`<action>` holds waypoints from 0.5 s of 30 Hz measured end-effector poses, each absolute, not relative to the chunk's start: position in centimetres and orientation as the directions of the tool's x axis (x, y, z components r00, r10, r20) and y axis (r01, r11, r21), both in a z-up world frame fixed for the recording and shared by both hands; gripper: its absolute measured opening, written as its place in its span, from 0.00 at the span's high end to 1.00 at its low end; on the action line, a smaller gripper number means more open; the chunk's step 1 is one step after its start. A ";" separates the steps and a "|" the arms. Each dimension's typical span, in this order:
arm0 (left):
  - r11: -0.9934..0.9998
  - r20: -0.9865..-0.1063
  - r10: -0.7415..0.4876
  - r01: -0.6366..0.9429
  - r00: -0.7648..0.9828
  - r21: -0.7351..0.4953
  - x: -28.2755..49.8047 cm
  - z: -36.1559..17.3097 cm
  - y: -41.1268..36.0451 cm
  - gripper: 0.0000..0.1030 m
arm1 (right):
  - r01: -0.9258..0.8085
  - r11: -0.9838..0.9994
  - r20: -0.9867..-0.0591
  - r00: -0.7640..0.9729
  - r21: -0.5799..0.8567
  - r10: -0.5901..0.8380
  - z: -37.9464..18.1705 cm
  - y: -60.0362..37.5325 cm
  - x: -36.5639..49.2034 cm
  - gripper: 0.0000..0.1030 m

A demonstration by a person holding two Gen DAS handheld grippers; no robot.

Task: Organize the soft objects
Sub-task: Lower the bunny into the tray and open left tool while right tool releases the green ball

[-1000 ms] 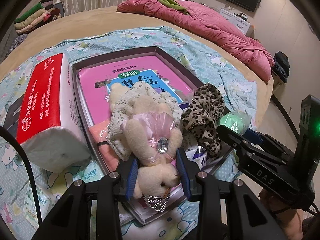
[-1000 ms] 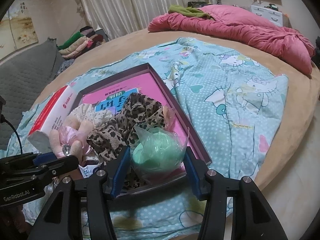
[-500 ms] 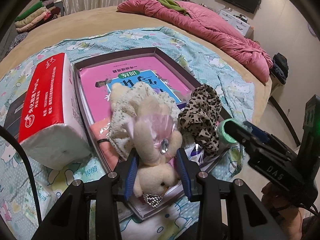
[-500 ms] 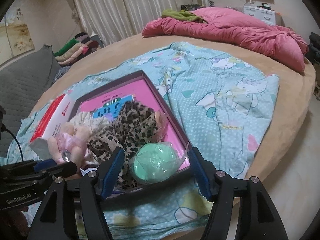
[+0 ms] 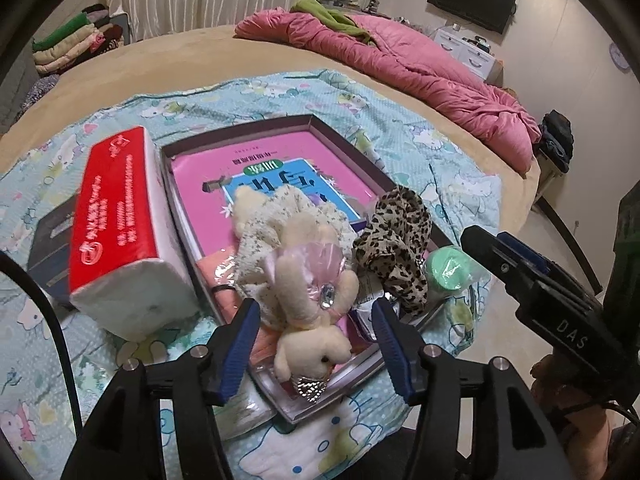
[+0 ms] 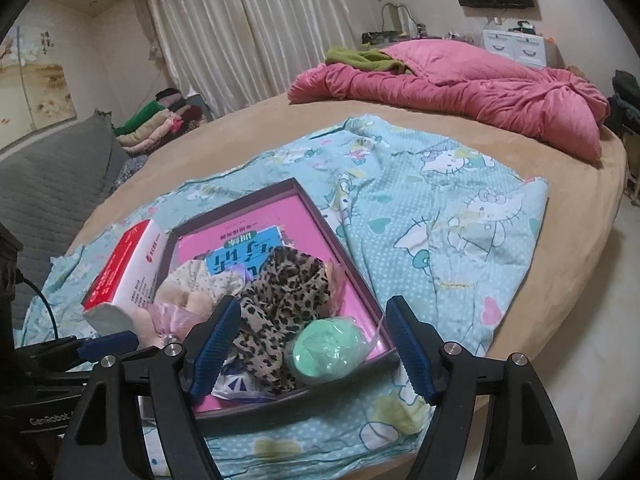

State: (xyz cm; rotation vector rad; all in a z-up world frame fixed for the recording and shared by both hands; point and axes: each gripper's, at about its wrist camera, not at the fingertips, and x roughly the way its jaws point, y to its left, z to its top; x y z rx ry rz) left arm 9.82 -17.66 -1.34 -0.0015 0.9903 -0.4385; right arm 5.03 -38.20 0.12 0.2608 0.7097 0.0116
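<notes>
A cream plush bunny (image 5: 308, 292) with a pink bow lies at the near end of a shallow dark tray (image 5: 240, 130), on a pink book. My left gripper (image 5: 316, 344) straddles its head; the jaws are opening and the pads stand clear of the plush. A leopard-print fabric piece (image 6: 280, 300) and a green soft ball in clear plastic (image 6: 326, 352) lie in the tray's (image 6: 320, 212) near corner. My right gripper (image 6: 312, 344) hovers over the ball, its jaws opening, with neither pad touching it. The ball (image 5: 448, 270) also shows in the left wrist view.
A red-and-white tissue pack (image 5: 116, 216) leans against the tray's left side, over a dark box (image 5: 48, 240). All of it sits on a cartoon-print sheet (image 6: 460, 208) on a round tan bed. A pink quilt (image 6: 480, 92) lies at the back, folded clothes (image 6: 160, 120) far left.
Both grippers have opened and lifted back a little. The left let go of the plush bunny and the right let go of the green ball; both things stay in the tray.
</notes>
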 end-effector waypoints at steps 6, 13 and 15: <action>0.923 -0.799 -0.333 0.346 0.501 -0.168 9.0 0.1 -16.9 0.37 | 0.057 0.971 -0.633 0.767 0.230 0.106 1.1 -37.3 4.7 0.24; 0.936 -0.785 -0.301 0.326 0.542 -0.135 7.9 1.9 -15.7 0.31 | 0.016 0.975 -0.612 0.781 0.220 0.125 2.6 -35.7 4.2 0.23; 0.939 -0.782 -0.298 0.316 0.547 -0.137 7.6 2.3 -15.0 0.31 | 0.002 0.978 -0.608 0.784 0.209 0.128 3.1 -35.1 4.1 0.23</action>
